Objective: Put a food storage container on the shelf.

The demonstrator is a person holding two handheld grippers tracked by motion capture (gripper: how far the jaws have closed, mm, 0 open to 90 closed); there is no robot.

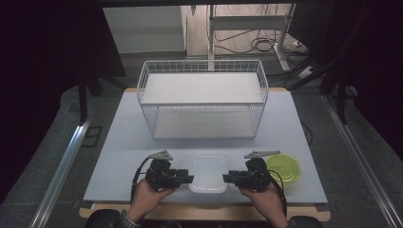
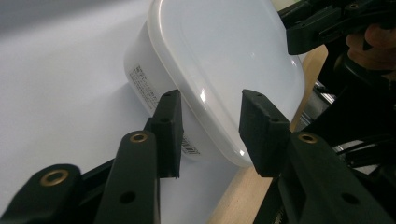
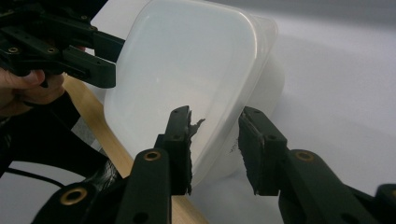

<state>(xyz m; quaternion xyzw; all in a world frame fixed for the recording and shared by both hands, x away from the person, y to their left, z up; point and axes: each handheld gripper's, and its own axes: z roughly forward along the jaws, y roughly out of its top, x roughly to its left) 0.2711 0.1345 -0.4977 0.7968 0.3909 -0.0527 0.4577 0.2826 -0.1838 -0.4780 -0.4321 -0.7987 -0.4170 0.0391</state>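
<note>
A white plastic container (image 1: 207, 171) with its lid on sits at the front middle of the pale table (image 1: 123, 142). My left gripper (image 1: 190, 179) points at its left front corner and my right gripper (image 1: 225, 178) at its right front corner. In the left gripper view the jaws (image 2: 210, 126) stand either side of the rounded corner of the container (image 2: 224, 56), one by the labelled wall, one by the near side. The right gripper's jaws (image 3: 215, 140) straddle the other corner of the container (image 3: 187, 60) the same way. I cannot see either pair of pads pressing on it.
A white wire basket (image 1: 203, 97) with two levels stands at the back middle of the table. A round yellow-green lidded tub (image 1: 283, 168) lies just right of my right gripper. The wooden table edge (image 3: 107, 140) runs close under the container.
</note>
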